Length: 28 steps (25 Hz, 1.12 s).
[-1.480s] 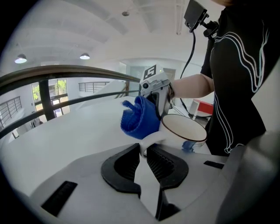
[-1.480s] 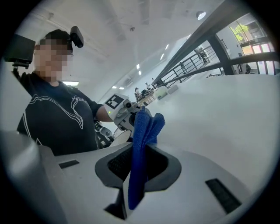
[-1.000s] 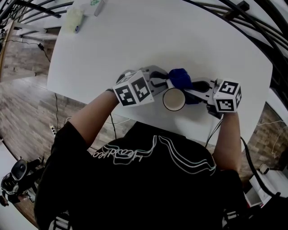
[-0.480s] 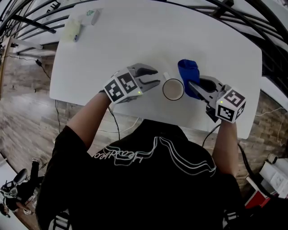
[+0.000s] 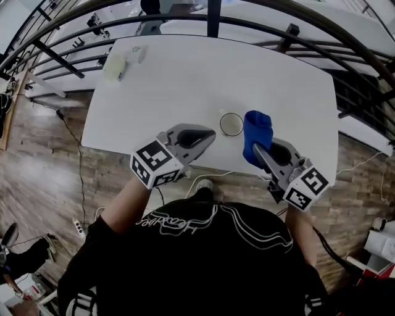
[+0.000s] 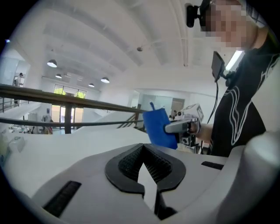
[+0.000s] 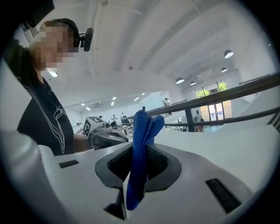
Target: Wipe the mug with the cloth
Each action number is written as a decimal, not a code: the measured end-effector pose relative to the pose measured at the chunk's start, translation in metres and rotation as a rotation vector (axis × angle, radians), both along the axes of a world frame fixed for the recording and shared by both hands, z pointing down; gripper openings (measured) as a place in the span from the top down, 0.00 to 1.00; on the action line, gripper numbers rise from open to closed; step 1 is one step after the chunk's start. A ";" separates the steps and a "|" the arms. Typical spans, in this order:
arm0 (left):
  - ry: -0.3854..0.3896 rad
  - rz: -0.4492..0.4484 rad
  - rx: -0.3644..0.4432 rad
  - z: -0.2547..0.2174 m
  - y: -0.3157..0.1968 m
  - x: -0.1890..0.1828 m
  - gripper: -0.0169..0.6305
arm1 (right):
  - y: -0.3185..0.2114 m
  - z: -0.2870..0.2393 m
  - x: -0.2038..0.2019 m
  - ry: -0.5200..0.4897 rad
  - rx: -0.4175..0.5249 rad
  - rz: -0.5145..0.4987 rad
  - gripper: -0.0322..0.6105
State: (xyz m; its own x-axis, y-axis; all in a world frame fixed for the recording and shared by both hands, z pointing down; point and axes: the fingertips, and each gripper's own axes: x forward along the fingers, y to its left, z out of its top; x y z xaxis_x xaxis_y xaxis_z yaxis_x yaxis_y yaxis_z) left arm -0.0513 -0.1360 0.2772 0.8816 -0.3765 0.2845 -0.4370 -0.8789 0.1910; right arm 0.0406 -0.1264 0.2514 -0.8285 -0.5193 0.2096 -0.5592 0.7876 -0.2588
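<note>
A white mug (image 5: 231, 124) stands upright on the white table (image 5: 185, 80), near its front edge, with nothing touching it. My right gripper (image 5: 258, 150) is just right of the mug and shut on a blue cloth (image 5: 257, 133), which stands bunched above the jaws (image 7: 142, 140). My left gripper (image 5: 208, 137) hovers left of the mug, a little short of it, shut with nothing between its pads (image 6: 144, 162). In the left gripper view the cloth (image 6: 158, 127) and the right gripper (image 6: 183, 126) show ahead. The mug is hidden in both gripper views.
A pale bottle and small items (image 5: 120, 62) lie at the table's far left corner. Dark railings (image 5: 213, 18) run behind the table. Cables (image 5: 79, 185) trail over the wooden floor to the left. The person's torso is close to the table's front edge.
Both grippers have drawn back from the mug toward the table's near edge. The cloth came away from the mug with the right gripper. The left jaws, apart half a second ago, are closed.
</note>
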 end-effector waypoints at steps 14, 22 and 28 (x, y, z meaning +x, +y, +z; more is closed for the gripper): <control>0.182 -0.130 0.014 -0.060 0.118 0.032 0.96 | 0.100 -0.013 0.026 -0.043 0.055 0.131 0.88; 0.205 -0.149 0.005 -0.067 0.129 0.038 0.96 | 0.122 -0.012 0.025 -0.038 0.042 0.120 0.88; 0.200 -0.163 0.012 -0.073 0.136 0.038 0.96 | 0.128 -0.007 0.019 -0.038 0.024 0.103 0.88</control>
